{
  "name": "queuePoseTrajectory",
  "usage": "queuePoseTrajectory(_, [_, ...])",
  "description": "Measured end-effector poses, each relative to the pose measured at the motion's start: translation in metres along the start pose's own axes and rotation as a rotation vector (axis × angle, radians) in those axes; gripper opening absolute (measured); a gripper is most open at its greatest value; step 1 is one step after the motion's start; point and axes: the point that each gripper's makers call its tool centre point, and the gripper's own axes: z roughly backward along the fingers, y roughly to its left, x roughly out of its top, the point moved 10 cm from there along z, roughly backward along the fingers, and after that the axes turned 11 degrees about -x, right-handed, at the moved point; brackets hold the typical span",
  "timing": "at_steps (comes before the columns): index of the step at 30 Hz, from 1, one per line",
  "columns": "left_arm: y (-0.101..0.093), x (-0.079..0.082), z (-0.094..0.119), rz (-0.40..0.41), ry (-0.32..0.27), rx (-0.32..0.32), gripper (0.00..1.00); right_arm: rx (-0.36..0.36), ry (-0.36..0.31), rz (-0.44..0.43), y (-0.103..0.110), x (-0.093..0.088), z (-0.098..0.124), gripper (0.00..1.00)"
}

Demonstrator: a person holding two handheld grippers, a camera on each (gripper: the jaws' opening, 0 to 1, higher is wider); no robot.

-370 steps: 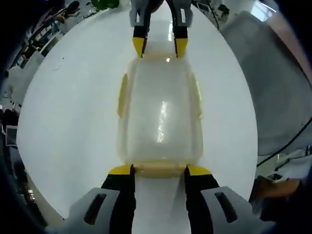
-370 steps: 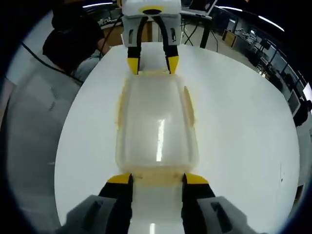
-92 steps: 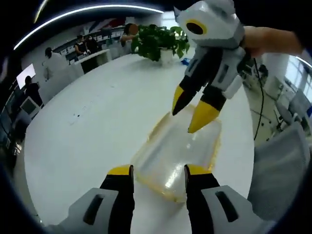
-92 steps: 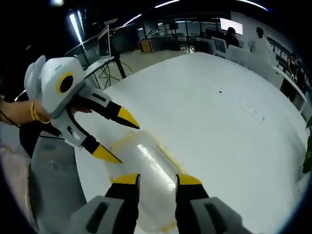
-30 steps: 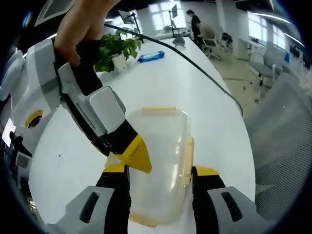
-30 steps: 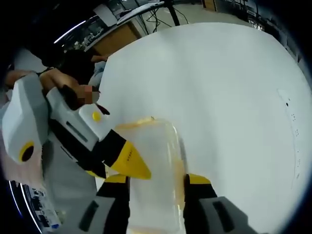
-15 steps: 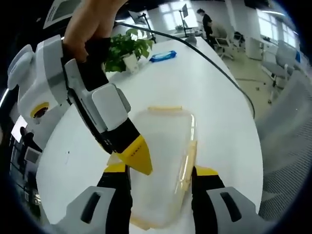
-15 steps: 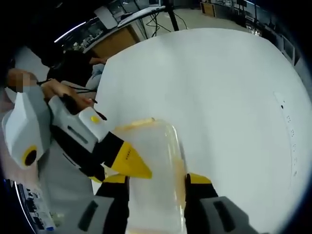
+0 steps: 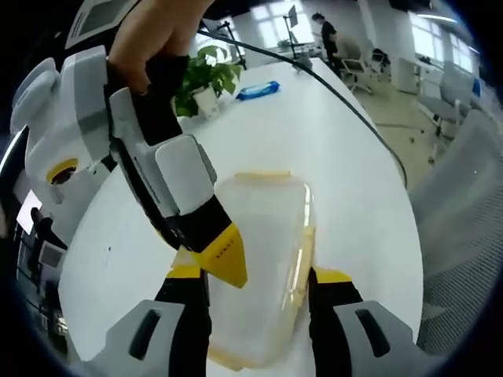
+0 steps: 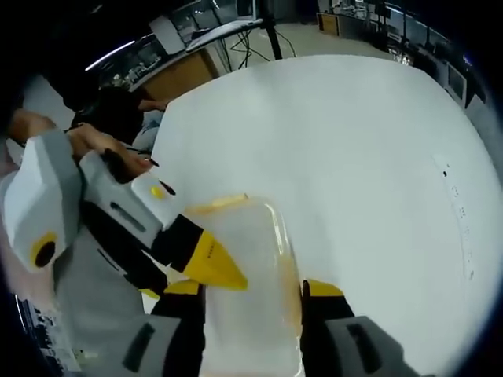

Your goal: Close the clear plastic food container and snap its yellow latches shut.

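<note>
Both claws point(image 9: 256, 275) point(image 10: 253, 287) straddle lidded container point(image 9: 263, 236)

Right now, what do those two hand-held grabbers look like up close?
Each has a pale grey body, black jaws and yellow tips. The left gripper and right gripper look alike. A hand holds the right one by a black handle, and a black cable trails off across the white table.

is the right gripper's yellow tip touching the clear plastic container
Cannot tell. In the left gripper view the right gripper overlaps the clear plastic container, hiding any contact or gap.
</note>
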Motion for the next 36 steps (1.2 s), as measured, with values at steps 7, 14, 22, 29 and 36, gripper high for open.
queuePoseTrajectory(7, [0.003, 0.0, 0.002, 0.007, -0.001, -0.032, 0.47, -0.081, -0.082, -0.024, 0.006, -0.008, 0.006, 0.46])
queuePoseTrajectory(14, [0.008, 0.001, 0.003, 0.01, -0.002, -0.064, 0.47, -0.1, -0.075, -0.056, 0.007, -0.007, 0.007, 0.47])
queuePoseTrajectory(22, [0.009, 0.001, 0.003, 0.014, -0.006, -0.075, 0.47, -0.158, -0.154, -0.143, 0.007, -0.017, 0.012, 0.43])
queuePoseTrajectory(29, [0.009, 0.003, 0.004, 0.051, -0.032, -0.118, 0.54, -0.169, -0.185, -0.177, 0.01, -0.03, 0.025, 0.49])
queuePoseTrajectory(36, [0.011, 0.002, 0.008, 0.083, -0.039, -0.115, 0.58, -0.193, -0.2, -0.193, 0.013, -0.041, 0.034, 0.56])
